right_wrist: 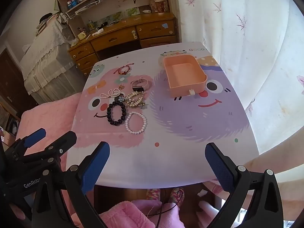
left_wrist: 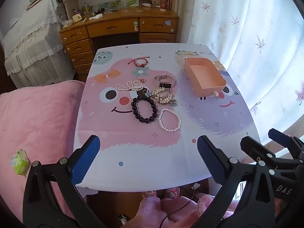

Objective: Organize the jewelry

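Jewelry lies in a cluster mid-table: a black bead bracelet (left_wrist: 144, 110) (right_wrist: 116, 114), a white pearl bracelet (left_wrist: 170, 120) (right_wrist: 136, 123), a gold hair clip (left_wrist: 162, 95) (right_wrist: 134, 98), a pink-strap watch (left_wrist: 164, 80) (right_wrist: 140, 85), a pearl bow (left_wrist: 130, 86) (right_wrist: 110, 93), a small ring (left_wrist: 142, 79) and a red cord bracelet (left_wrist: 139, 62) (right_wrist: 123, 69). An empty orange box (left_wrist: 206, 76) (right_wrist: 185, 75) stands to the right. My left gripper (left_wrist: 148, 157) and right gripper (right_wrist: 157, 169) are open and empty, above the table's near edge.
The small table (left_wrist: 133, 167) has a cartoon-print cover. A pink blanket (left_wrist: 34, 117) lies to the left with a green tissue pack (left_wrist: 20, 161) on it. A wooden desk (left_wrist: 121, 26) stands behind, a white curtain (left_wrist: 247, 38) to the right. My knees are below the table.
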Action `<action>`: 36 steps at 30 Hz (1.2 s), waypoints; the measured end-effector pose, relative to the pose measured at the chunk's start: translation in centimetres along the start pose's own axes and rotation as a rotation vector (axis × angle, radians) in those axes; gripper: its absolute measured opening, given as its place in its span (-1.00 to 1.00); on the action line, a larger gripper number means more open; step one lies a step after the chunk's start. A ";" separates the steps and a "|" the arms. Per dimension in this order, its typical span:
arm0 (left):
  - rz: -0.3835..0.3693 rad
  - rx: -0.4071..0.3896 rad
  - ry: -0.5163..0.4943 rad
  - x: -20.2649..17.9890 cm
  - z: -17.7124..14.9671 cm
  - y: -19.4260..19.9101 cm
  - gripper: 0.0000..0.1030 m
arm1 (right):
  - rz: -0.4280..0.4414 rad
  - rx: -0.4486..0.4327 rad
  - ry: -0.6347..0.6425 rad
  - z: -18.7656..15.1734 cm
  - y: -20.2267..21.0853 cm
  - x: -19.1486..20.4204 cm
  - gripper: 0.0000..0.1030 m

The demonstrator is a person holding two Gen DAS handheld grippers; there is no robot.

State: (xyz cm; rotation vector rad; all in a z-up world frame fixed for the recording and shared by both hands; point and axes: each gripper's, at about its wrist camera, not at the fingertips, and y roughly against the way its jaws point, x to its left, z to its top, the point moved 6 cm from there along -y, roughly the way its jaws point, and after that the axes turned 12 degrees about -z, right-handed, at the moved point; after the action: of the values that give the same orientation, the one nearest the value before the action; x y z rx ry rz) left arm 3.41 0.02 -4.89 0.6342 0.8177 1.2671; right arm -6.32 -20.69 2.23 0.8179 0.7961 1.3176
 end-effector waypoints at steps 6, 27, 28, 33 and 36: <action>-0.006 0.005 0.006 -0.4 -0.1 0.0 0.97 | -0.003 -0.003 -0.004 0.0 -0.2 -0.2 0.98; 0.016 -0.017 0.012 -1.1 0.0 0.7 0.97 | 0.002 0.000 0.013 0.4 -0.4 -0.9 0.98; 0.018 -0.018 0.012 -1.1 0.1 0.7 0.97 | 0.003 0.001 0.014 0.5 -0.5 -1.1 0.98; 0.018 -0.017 0.010 -1.2 0.2 1.0 0.97 | 0.003 0.000 0.011 0.5 -0.5 -1.1 0.98; 0.016 -0.017 0.012 -1.0 0.1 1.0 0.97 | 0.003 0.001 0.011 0.5 -0.5 -1.1 0.98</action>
State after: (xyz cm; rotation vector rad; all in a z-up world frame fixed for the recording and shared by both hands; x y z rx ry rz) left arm 2.86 -0.80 -3.86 0.6215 0.8122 1.2922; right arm -5.74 -21.85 2.07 0.8133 0.8046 1.3261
